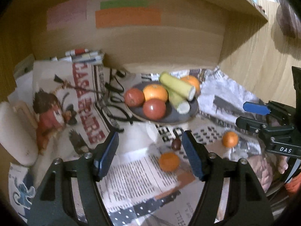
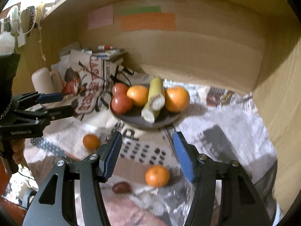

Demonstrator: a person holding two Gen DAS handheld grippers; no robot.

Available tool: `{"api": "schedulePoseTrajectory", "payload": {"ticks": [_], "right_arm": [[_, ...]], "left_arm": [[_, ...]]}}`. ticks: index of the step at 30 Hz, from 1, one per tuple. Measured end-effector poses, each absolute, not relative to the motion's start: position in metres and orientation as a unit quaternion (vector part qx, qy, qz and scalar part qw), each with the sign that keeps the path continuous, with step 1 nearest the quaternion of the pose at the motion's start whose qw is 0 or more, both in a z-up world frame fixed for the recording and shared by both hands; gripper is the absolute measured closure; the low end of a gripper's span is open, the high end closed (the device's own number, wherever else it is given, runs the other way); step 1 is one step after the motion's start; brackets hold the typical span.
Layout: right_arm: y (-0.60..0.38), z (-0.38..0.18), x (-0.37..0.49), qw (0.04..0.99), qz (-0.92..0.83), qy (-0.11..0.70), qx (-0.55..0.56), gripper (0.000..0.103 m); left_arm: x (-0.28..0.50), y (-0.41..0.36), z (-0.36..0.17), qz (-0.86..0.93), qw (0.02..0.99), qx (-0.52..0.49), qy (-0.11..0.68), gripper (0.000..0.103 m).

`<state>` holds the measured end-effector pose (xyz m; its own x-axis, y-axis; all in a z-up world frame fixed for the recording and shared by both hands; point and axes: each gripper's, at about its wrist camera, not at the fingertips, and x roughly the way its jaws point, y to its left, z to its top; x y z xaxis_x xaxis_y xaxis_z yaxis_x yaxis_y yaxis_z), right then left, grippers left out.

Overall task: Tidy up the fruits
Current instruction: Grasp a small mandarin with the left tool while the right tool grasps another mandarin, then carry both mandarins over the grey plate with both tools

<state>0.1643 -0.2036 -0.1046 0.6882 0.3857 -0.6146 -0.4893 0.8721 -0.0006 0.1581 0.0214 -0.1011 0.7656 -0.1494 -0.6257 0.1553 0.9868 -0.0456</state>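
Grey plate (image 1: 169,119): two tomatoes, two oranges, two corn pieces.
Loose on newspaper (image 1: 131,179): two mandarins, one dark fruit (image 2: 121,187).
Left gripper (image 1: 150,156): open, empty.
Right gripper (image 2: 147,153): open, empty.

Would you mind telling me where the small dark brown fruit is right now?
The small dark brown fruit lies loose on the newspaper, off the plate; in the right wrist view it is just left of the nearest orange.
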Motion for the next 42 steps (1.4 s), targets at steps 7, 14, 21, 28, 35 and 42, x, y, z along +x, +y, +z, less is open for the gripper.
{"api": "schedulePoseTrajectory", "payload": {"ticks": [7,14,21,28,35,42], "right_arm": [[-0.212,-0.14,0.169,0.898,0.231,0.367,-0.075,0.049],[-0.218,-0.158,0.18,0.887,0.228,0.398,-0.06,0.049],[-0.218,-0.162,0.183,0.885,0.23,0.401,-0.057,0.068],[-0.218,-0.158,0.182,0.885,0.234,0.399,-0.057,0.068],[-0.215,-0.147,0.185,0.89,0.237,0.386,-0.054,0.068],[-0.211,-0.133,0.191,0.897,0.24,0.367,-0.054,0.068]], "left_arm": [[0.16,0.015,-0.134,-0.087,0.924,0.002,0.373,0.033],[0.167,0.006,-0.157,-0.093,0.912,0.001,0.398,0.034],[0.174,-0.004,-0.165,-0.105,0.907,0.01,0.408,0.047],[0.176,-0.005,-0.171,-0.121,0.903,0.005,0.412,0.068],[0.173,-0.003,-0.164,-0.12,0.907,0.009,0.403,0.068],[0.177,0.002,-0.143,-0.115,0.918,0.007,0.379,0.069]]}}
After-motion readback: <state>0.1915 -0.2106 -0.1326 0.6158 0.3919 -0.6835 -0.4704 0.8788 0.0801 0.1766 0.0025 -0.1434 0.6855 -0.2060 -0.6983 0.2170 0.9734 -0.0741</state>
